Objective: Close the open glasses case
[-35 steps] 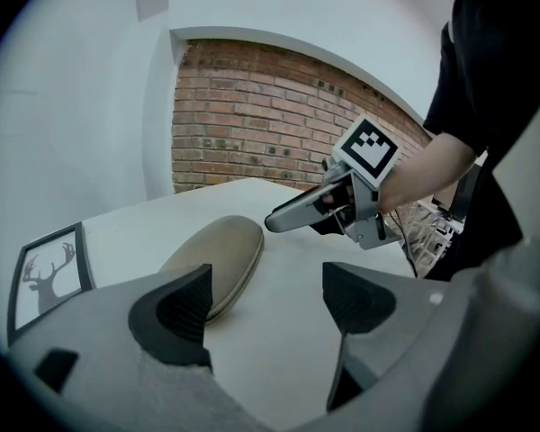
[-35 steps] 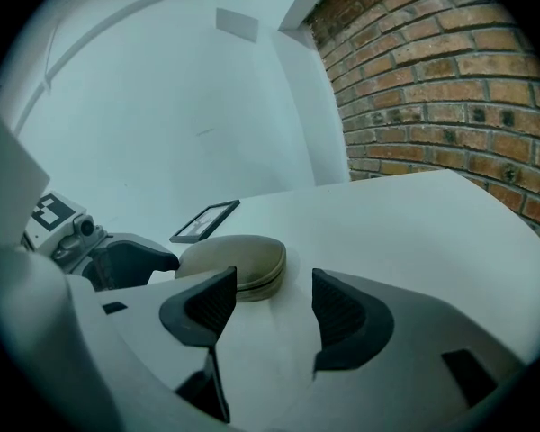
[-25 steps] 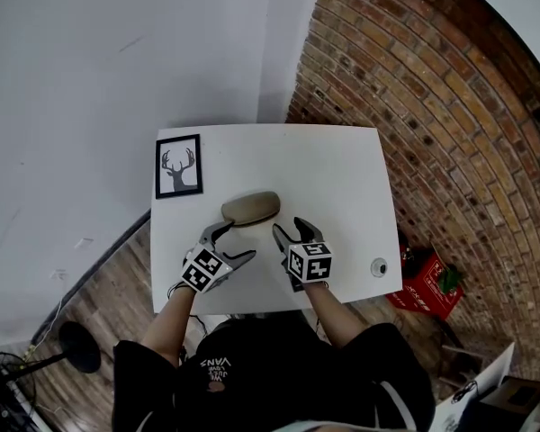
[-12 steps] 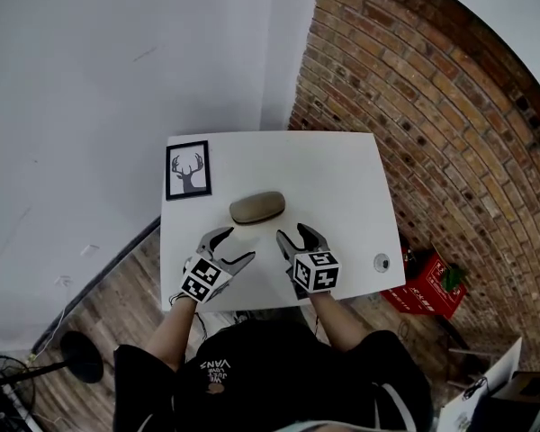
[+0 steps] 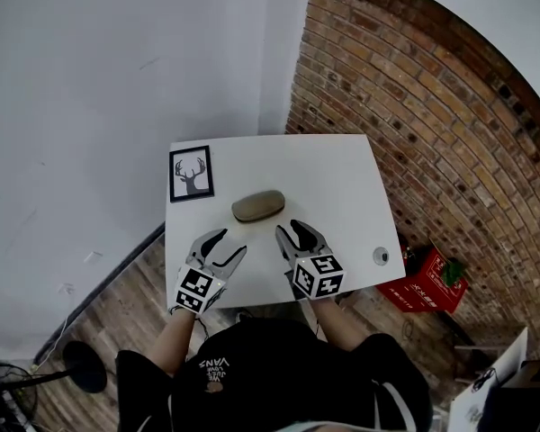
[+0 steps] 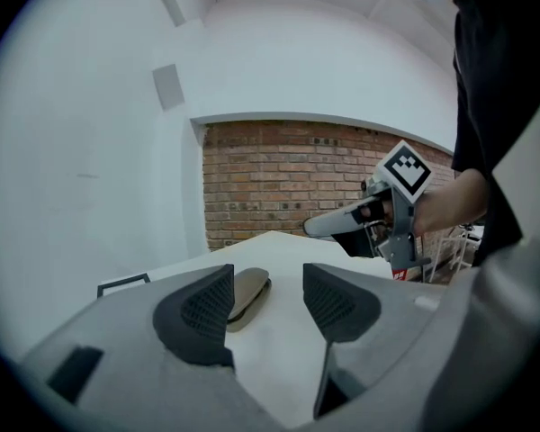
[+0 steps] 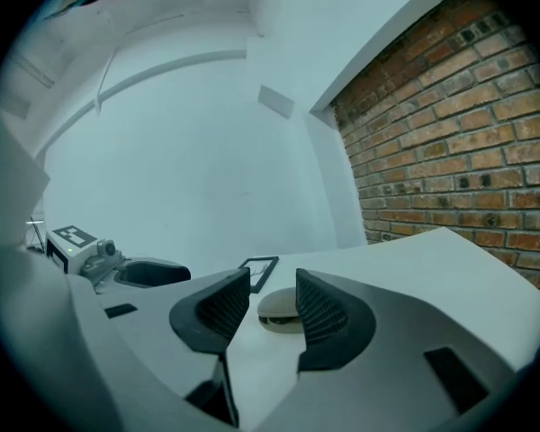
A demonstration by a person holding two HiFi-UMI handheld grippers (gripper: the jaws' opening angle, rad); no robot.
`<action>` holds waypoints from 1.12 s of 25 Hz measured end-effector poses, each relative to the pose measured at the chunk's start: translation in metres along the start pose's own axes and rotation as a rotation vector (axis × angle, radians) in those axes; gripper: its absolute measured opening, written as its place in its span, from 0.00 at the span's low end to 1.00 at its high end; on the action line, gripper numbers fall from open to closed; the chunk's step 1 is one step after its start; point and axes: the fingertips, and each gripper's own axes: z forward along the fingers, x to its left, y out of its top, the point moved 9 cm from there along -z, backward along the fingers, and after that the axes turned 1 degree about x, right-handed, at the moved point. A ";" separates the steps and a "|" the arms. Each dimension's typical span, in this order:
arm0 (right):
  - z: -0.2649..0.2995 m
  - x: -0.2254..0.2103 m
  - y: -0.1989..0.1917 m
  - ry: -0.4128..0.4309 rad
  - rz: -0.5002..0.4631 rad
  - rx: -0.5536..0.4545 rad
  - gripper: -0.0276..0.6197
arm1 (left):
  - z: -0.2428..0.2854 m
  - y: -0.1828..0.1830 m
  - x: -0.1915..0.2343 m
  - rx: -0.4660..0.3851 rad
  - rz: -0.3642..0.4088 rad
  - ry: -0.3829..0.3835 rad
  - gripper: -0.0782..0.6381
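Note:
The tan glasses case (image 5: 258,206) lies on the white table (image 5: 342,178) with its lid down; only a thin dark seam shows along its edge (image 7: 283,309). Both grippers hover near the table's front edge, short of the case and not touching it. My left gripper (image 5: 223,244) is open and its jaws have just been closing, with nothing between them (image 6: 268,279); the case (image 6: 247,293) lies beyond them. My right gripper (image 5: 294,232) is open too, its jaws likewise just closing on nothing (image 7: 272,286).
A framed deer picture (image 5: 191,174) lies at the table's back left. A small round object (image 5: 380,256) sits near the front right corner. A brick wall (image 5: 432,106) runs along the right, and a red crate (image 5: 427,282) stands on the floor beside the table.
Both grippers have drawn back from the case toward the person and lifted. Their jaws stand narrower than before. The case has not moved on the table.

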 end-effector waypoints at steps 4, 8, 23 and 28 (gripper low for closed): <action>-0.008 0.012 0.005 0.014 -0.027 -0.033 0.24 | -0.016 0.005 -0.004 -0.044 -0.033 0.023 0.40; -0.016 0.022 0.002 0.018 -0.042 -0.047 0.14 | -0.030 0.003 -0.008 -0.064 -0.060 0.042 0.35; -0.024 0.044 -0.017 0.022 -0.103 0.010 0.04 | -0.064 -0.020 -0.017 -0.044 -0.060 0.127 0.12; -0.023 0.049 -0.017 0.016 -0.147 0.031 0.04 | -0.068 -0.021 -0.018 -0.055 -0.104 0.147 0.12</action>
